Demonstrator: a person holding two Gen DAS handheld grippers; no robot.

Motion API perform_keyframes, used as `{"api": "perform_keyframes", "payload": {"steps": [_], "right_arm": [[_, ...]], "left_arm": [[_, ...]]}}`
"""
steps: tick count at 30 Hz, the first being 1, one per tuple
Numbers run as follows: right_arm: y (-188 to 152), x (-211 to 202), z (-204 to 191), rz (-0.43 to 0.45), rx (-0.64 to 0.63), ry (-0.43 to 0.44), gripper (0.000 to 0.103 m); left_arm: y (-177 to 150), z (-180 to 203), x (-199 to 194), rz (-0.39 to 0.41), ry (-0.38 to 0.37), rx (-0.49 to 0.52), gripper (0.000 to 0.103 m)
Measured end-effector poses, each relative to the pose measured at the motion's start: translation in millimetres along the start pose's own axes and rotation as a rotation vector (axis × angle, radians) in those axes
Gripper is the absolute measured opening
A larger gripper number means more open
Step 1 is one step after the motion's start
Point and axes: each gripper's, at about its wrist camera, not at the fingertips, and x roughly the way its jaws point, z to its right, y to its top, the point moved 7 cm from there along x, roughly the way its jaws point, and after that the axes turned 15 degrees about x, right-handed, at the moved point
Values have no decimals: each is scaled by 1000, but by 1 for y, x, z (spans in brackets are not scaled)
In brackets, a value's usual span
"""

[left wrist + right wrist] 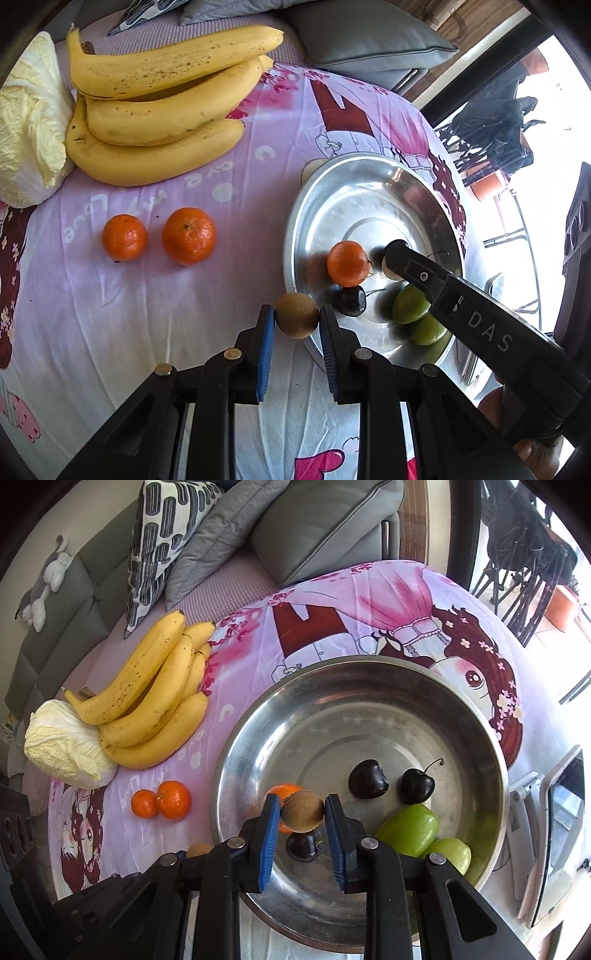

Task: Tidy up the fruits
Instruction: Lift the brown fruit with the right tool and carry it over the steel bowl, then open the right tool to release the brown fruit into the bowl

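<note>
My left gripper (297,319) is shut on a brown kiwi (296,315), held just left of the steel bowl's rim (295,221). My right gripper (302,814) is shut on a second kiwi (303,811) and holds it above the bowl (369,675); its arm (472,317) reaches in from the right in the left wrist view. In the bowl lie a tangerine (348,263), dark cherries (368,779) and green fruits (410,829). Two tangerines (124,237) (189,235) and a banana bunch (159,103) lie on the pink cloth.
A napa cabbage (29,125) sits left of the bananas. Grey cushions (314,528) and a sofa lie behind the table. A tablet on a stand (561,830) is at the bowl's right. Chairs and a plant pot (561,605) stand beyond.
</note>
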Motion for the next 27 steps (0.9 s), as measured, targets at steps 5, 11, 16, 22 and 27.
{"api": "perform_keyframes", "payload": {"steps": [5,11,16,22,27], "right_arm": [[3,3,13,-3,20,-32,27],[0,13,18,-37,25,-55,27],[-2,18,21,-50,32,-66,28],[-3,18,22,-49,42,-73,28],[-3,18,23,-51,50,-79,28]], "left_arm": [[-1,13,8,-13,0,40,26],[-4,22,15,-30,0,67,26],[-3,22,16,-29,-8,56,26],[-3,22,16,-31,-10,53,26],[-4,22,17,-31,-10,49,26]]}}
